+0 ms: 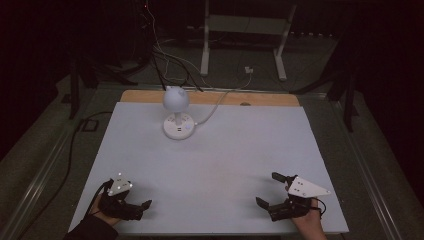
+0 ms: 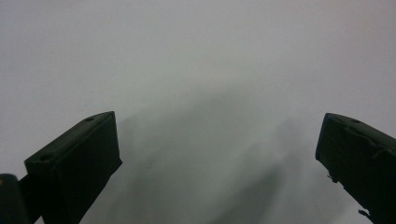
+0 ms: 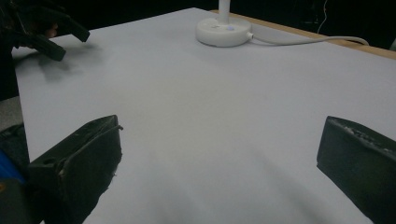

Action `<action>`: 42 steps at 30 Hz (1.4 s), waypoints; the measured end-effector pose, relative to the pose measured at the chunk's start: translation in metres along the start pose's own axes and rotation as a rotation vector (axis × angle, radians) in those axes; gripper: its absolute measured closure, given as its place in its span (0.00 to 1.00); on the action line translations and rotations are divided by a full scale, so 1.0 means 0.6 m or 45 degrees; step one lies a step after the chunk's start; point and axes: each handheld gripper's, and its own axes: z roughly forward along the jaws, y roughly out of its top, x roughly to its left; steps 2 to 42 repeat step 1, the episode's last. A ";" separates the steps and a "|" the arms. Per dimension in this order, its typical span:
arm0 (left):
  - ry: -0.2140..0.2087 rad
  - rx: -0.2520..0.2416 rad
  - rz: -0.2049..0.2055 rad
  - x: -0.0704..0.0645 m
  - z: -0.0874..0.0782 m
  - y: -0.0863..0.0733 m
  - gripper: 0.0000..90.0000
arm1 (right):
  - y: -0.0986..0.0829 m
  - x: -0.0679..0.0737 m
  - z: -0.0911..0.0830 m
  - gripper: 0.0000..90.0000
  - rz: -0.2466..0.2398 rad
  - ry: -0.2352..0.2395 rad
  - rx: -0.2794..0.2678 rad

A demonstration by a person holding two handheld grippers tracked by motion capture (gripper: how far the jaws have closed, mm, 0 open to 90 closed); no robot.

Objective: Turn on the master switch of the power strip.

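A white desk lamp [image 1: 176, 100] with a round base [image 1: 178, 129] stands on the white table [image 1: 225, 155], far and left of centre. The base [image 3: 223, 31] also shows in the right gripper view, with its cable [image 3: 308, 41] trailing right. My left gripper [image 1: 131, 196] rests at the near left edge, held in a hand. Its jaws [image 2: 217, 135] are wide apart over bare table, open and empty. My right gripper [image 1: 269, 189] sits at the near right, also open, with nothing between its jaws [image 3: 219, 135]. The left gripper [image 3: 46, 32] appears farther off in the right gripper view.
A wooden strip [image 1: 210, 97] runs along the table's far edge. The lamp's white cable [image 1: 215, 107] leaves over that edge to a plug [image 1: 248, 70] on the floor. Dark cables and a white metal stand [image 1: 205, 45] lie beyond. The room is dim.
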 end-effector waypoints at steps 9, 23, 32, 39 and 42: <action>-0.005 -0.001 0.006 0.000 0.000 0.000 0.00 | 0.000 0.000 0.000 0.00 0.002 0.000 0.001; -0.005 -0.001 0.006 0.000 0.000 0.000 0.00 | 0.000 0.000 0.000 0.00 0.002 0.000 0.001; -0.005 -0.001 0.006 0.000 0.000 0.000 0.00 | 0.000 0.000 0.000 0.00 0.002 0.000 0.001; -0.005 -0.001 0.006 0.000 0.000 0.000 0.00 | 0.000 0.000 0.000 0.00 0.002 0.000 0.001; -0.005 -0.001 0.006 0.000 0.000 0.000 0.00 | 0.000 0.000 0.000 0.00 0.002 0.000 0.001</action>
